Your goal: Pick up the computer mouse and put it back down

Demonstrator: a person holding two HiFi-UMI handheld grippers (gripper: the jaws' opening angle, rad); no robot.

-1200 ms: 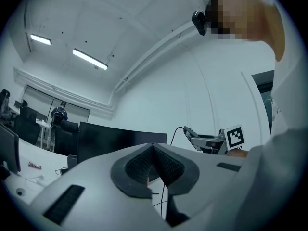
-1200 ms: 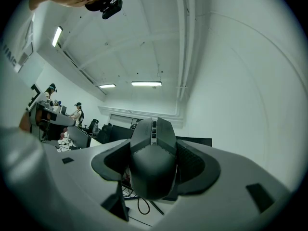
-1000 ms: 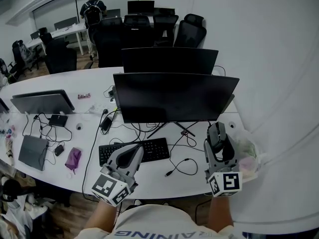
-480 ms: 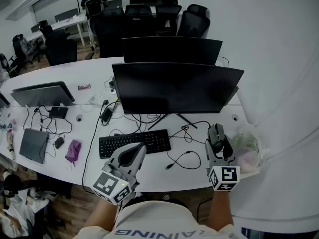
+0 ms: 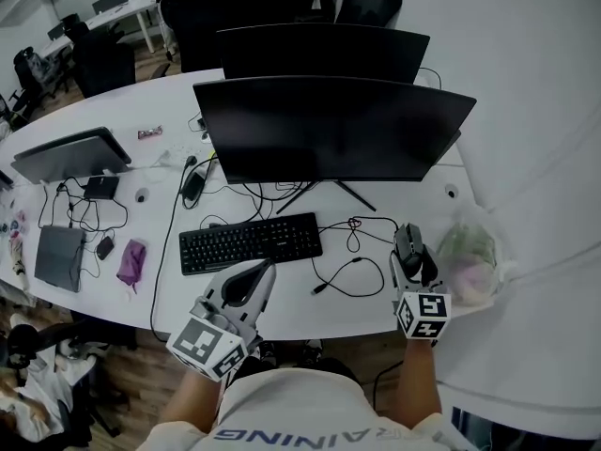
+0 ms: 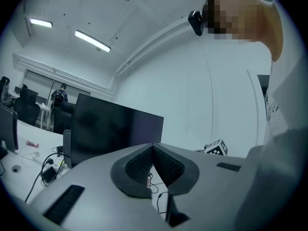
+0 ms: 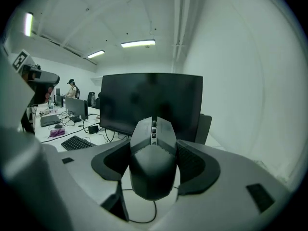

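My right gripper (image 5: 409,252) is shut on a dark grey computer mouse (image 7: 152,155), held above the white desk (image 5: 282,303) at its right end; in the head view the mouse (image 5: 408,245) sticks out past the jaws toward the monitor. Its cable (image 5: 343,275) loops over the desk to the left. My left gripper (image 5: 246,282) hovers near the desk's front edge, below the black keyboard (image 5: 250,242), shut with nothing between its pads (image 6: 166,165).
A wide black monitor (image 5: 329,130) stands behind the keyboard, a second monitor (image 5: 319,53) behind it. A crumpled plastic bag (image 5: 467,259) lies right of the mouse. At the left lie a laptop (image 5: 61,256), a purple pouch (image 5: 129,261) and cables. Office chairs stand beyond the desk.
The head view has tilted down, so the desk and monitors sit higher in frame. The right gripper still holds the mouse, now nearer the desk's front edge. The left gripper stays shut.
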